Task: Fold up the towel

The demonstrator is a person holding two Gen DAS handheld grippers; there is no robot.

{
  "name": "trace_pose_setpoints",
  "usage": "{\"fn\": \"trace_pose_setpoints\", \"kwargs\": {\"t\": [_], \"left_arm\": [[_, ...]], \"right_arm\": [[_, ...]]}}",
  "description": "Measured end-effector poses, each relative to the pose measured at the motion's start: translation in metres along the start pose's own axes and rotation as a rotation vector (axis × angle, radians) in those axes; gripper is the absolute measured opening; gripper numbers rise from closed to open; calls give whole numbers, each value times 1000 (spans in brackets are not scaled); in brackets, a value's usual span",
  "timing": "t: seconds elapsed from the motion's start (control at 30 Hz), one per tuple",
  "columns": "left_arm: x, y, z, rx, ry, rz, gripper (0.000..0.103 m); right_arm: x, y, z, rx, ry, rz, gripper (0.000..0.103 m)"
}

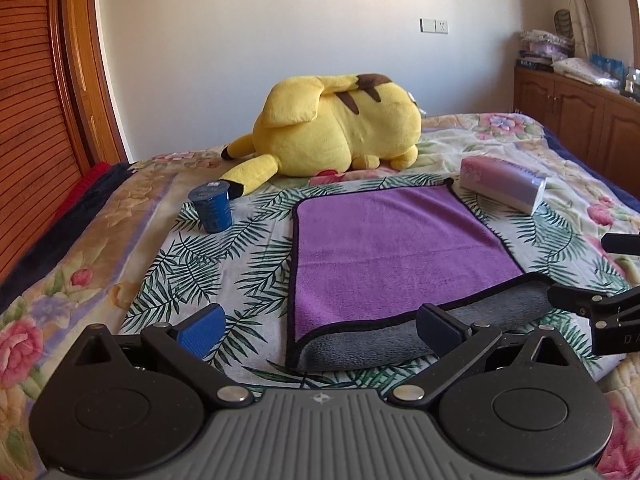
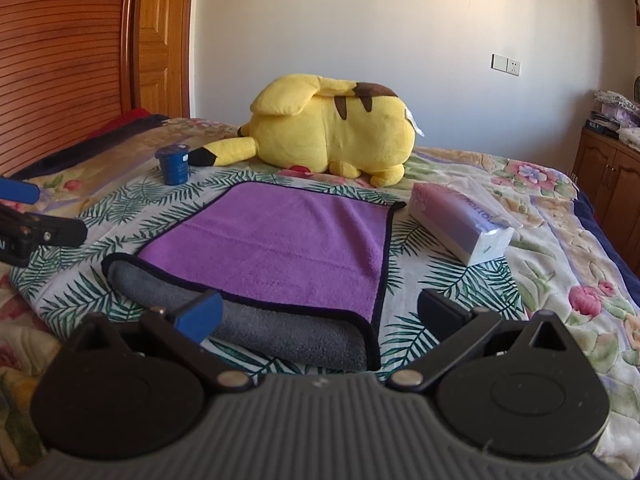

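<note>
A purple towel point(image 1: 384, 248) with a grey underside lies folded on a leaf-print cloth point(image 1: 224, 264) on the bed, both the left gripper point(image 1: 320, 326) and right gripper point(image 2: 320, 316) wide open, empty, just short of its near edge. Beyond: a blue cup point(image 1: 212, 206), a tissue pack point(image 2: 460, 222) with lettering too small to read, a yellow plush toy point(image 1: 336, 124).

Both wrist views look low across the towel point(image 1: 384, 248), sharing it

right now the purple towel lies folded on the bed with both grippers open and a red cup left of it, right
Not quite: the cup is blue, not red, as the left wrist view shows. The rest holds: the towel lies folded on the bed, left gripper and right gripper open.
</note>
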State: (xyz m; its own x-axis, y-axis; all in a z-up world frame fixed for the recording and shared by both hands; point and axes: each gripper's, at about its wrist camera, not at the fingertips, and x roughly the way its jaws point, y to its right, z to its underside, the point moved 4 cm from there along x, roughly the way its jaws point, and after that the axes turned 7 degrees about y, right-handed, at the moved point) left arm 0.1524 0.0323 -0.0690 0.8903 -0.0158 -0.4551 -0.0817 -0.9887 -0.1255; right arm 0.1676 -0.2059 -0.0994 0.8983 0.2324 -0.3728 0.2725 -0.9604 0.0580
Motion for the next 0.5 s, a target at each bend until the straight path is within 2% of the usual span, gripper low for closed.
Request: {"fn": "trace_pose_setpoints", "kwargs": {"t": [0.5], "left_arm": [[48,-13,15,2,-103,18,81]], "right_arm": [[37,6,12,20,-95,-23,103]]}}
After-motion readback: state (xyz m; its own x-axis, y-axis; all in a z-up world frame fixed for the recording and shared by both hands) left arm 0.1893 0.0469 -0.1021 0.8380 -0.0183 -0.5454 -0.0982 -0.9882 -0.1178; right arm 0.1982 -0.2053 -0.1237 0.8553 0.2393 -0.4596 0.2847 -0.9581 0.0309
